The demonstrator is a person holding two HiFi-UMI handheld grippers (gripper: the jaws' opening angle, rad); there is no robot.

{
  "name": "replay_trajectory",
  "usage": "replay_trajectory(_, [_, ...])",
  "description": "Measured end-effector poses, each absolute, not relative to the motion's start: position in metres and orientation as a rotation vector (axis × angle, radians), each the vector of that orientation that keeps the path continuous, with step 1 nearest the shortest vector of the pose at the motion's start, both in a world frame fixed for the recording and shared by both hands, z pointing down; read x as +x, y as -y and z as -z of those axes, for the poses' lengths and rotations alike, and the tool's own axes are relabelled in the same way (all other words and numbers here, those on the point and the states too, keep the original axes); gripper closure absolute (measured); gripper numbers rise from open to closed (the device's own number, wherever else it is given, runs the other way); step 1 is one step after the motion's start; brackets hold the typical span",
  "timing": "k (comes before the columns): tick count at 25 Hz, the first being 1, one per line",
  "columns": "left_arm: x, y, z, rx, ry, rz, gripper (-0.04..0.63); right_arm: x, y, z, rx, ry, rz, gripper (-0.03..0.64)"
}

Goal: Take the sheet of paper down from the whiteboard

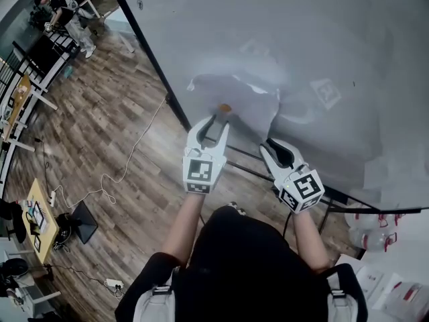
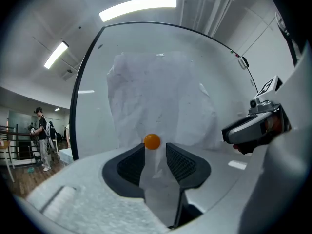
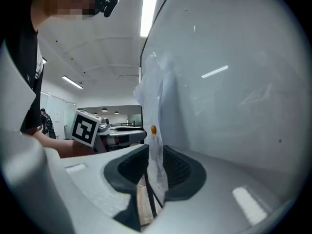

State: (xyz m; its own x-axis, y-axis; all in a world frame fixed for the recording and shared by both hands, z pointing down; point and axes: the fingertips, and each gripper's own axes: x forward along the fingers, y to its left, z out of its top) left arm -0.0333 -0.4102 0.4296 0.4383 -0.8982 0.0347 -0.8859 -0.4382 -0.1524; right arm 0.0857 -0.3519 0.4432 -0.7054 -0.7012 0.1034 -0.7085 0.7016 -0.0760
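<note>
A crumpled white sheet of paper (image 1: 249,100) lies against the large grey-white whiteboard (image 1: 315,32), low on it and near its black-framed left edge. The sheet's upper part bulges away from the board.

A small round orange magnet (image 2: 151,141) sits on the lower part of the sheet. The left gripper (image 2: 155,152) points at that spot with its jaws spread. The magnet sits just at the tips of the dark ribbed pads (image 2: 130,165), and a strip of the paper shows in the gap between them, but neither pad presses on anything.

The right gripper (image 3: 155,156), just beside the left one and nearer the board's lower edge, has its jaws drawn close on the sheet's side edge, with the thin paper pinched upright between the pads. Seen from there, the magnet is a little above the jaws.

Behind the board's left edge, a wood-patterned floor (image 1: 114,113) runs back to where a person (image 1: 70,15) stands far off.
</note>
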Motion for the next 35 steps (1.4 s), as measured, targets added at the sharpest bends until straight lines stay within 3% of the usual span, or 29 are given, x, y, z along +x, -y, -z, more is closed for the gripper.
replay_trajectory(14, [-0.032,0.433,-0.426,-2.542,-1.656,0.161,0.422,0.074,0.363,-0.432,1.175,2.831,-0.138,0.522])
replay_trajectory(24, [-0.025,0.439,-0.425,-2.524,-1.62,0.181,0.419,0.074,0.369,-0.433,1.187,2.827,-0.147,0.56])
replay_trajectory(35, [-0.023,0.44,-0.424,-2.48,-1.622,0.187,0.459,0.081,0.378,-0.431,1.258,2.822,-0.181,0.611])
